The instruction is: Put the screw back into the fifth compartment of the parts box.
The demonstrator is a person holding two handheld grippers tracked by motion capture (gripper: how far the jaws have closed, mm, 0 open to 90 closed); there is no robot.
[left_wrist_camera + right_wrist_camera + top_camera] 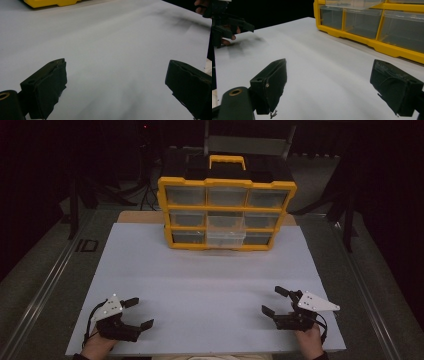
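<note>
Holding the left claw (pixel 139 312) with jaws spread wide apart, nothing between them, low over the near left corner of the counter (pixel 205 285). Gripping it from behind with the left hand (pixel 97 346), grey three-cornered plate (pixel 109 308) riding on top. Looking along its 2 black jaws in the left gripper view (pixel 116 77), bare pale surface lying between and ahead of them.

Holding the right claw (pixel 275 301) likewise with jaws standing well apart and clasping nothing, low over the near right corner of the counter. Closing the right hand (pixel 310 340) around its rear, another grey plate (pixel 316 302) sitting above. Facing, in the right gripper view (pixel 328 75), across open white surface with the jaws framing it on both sides.

Sitting well ahead of both claws, at the far middle of the counter: a yellow organizer (pixel 227 212) with 3 rows of 3 clear drawers and a yellow carry handle (pixel 227 162) on its black top. Protruding slightly forward from the frame: the bottom middle drawer (pixel 226 238). Showing ahead and to the right of the right claw in its own view, the organizer's lower drawers and yellow base rail. Drawer contents too dim to tell.
</note>
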